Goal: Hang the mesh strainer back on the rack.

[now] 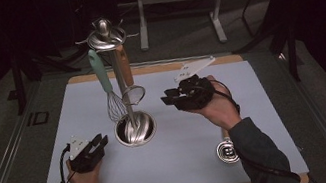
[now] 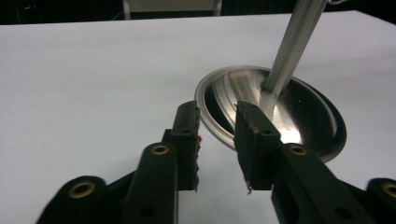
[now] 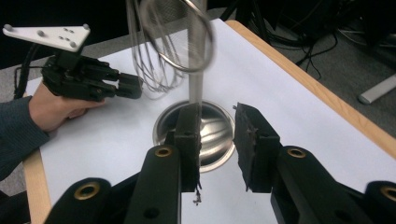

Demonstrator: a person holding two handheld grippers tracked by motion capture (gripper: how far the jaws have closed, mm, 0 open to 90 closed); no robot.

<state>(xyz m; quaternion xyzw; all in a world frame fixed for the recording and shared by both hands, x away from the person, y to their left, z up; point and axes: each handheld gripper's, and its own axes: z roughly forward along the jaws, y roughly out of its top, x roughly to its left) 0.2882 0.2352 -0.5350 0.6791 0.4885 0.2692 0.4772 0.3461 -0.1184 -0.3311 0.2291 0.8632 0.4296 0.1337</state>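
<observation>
Approach to the utensil stand, nothing yet gripped.

High view: my left hand-held gripper [image 1: 100,143] rests lower left beside the utensil stand [image 1: 126,103] at centre; my right hand-held gripper [image 1: 167,97] hovers right of the whisk [image 1: 113,105]. Left gripper view: jaws apart, empty, pointed at the stand's base [image 2: 299,116]. Right gripper view: jaws parted though narrow, empty, facing the stand's post; next, I judge, steadying the base and picking a utensil.

Utensil stand [image 1: 132,122]: polished, mirror-glossy steel; whisk [image 1: 113,103] wire metal, matt teal handle; tabletop [image 1: 194,162] matt white, wooden edge
</observation>
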